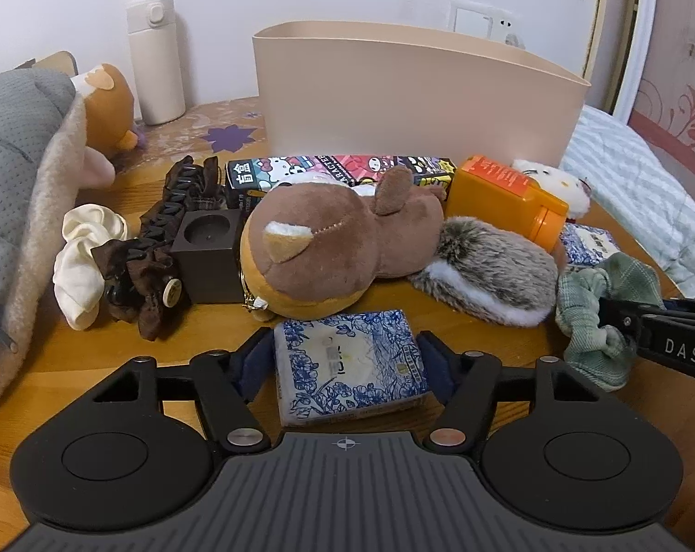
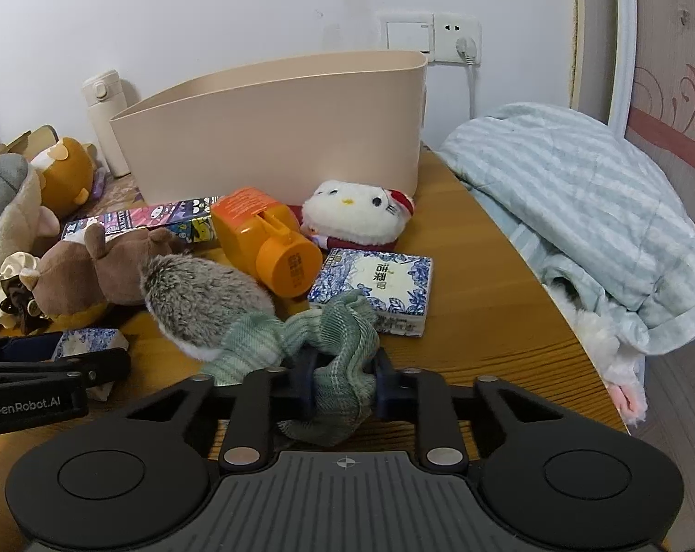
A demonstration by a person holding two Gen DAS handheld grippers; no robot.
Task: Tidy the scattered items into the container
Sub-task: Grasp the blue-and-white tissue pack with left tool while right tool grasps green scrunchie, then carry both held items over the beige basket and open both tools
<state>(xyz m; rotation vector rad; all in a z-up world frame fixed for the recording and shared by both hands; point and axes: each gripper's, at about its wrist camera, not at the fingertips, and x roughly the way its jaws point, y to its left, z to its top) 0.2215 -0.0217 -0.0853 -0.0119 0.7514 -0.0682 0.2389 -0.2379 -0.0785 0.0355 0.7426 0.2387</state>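
Blue-and-white flowered paper wraps the tissue pack [image 1: 350,368] that lies on the wooden table [image 1: 209,359] between the pads of the left gripper [image 1: 347,368]. Its jaws stand partly open around the pack, and both pads seem to touch the pack's sides, though the near edge is too shadowed to be sure of a firm grip. The right gripper [image 2: 343,384] is clamped on the green checked scrunchie [image 2: 333,345], whose cloth bunches up between the two blue pads and spills over the grey furry toy [image 2: 200,303] beside it. A second tissue pack [image 2: 375,290] lies just behind the scrunchie. The beige container [image 2: 274,138] stands at the back of the table, upright, and what it holds cannot be seen from here. In front of it lie the brown plush bear [image 1: 329,248], an orange bottle [image 2: 264,244] on its side, a white cat plush [image 2: 356,216] and a long printed box [image 1: 338,172]. A dark lace scrunchie [image 1: 154,248] and a cream scrunchie [image 1: 85,262] sit at the left, near a small brown cube [image 1: 207,253].
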